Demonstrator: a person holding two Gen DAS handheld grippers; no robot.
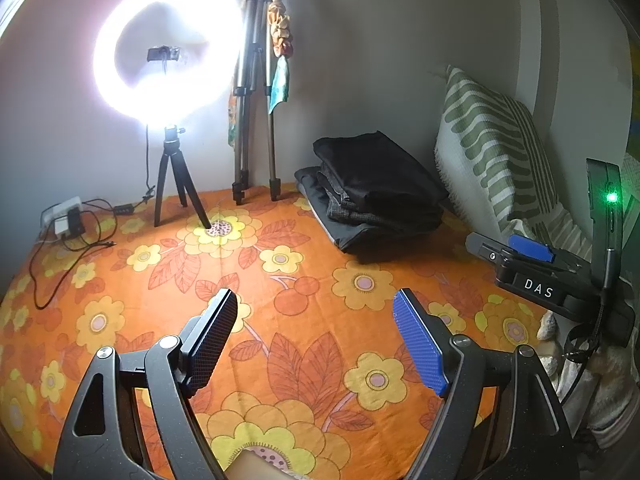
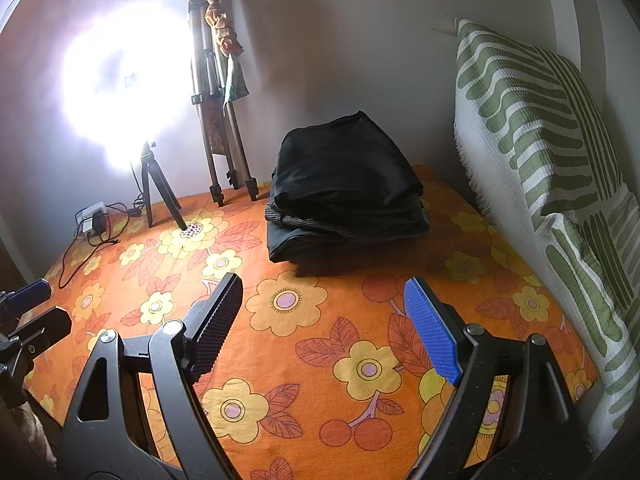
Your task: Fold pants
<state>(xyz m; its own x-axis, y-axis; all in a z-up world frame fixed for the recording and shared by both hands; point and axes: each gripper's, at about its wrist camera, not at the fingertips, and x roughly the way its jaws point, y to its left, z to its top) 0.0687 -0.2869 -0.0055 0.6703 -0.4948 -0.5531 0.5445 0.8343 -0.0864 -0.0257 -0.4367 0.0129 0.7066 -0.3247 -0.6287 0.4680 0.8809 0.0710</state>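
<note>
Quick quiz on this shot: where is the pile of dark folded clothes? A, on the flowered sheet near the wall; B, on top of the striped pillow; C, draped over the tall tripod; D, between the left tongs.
A: the pile of dark folded clothes rests on the flowered sheet near the wall.

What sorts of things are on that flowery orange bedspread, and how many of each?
Tripods: 2, a small black tripod under the ring light and a tall silver tripod
Stack of folded dark clothes: 1
Striped pillow: 1
Power strip: 1
Total: 5
</note>
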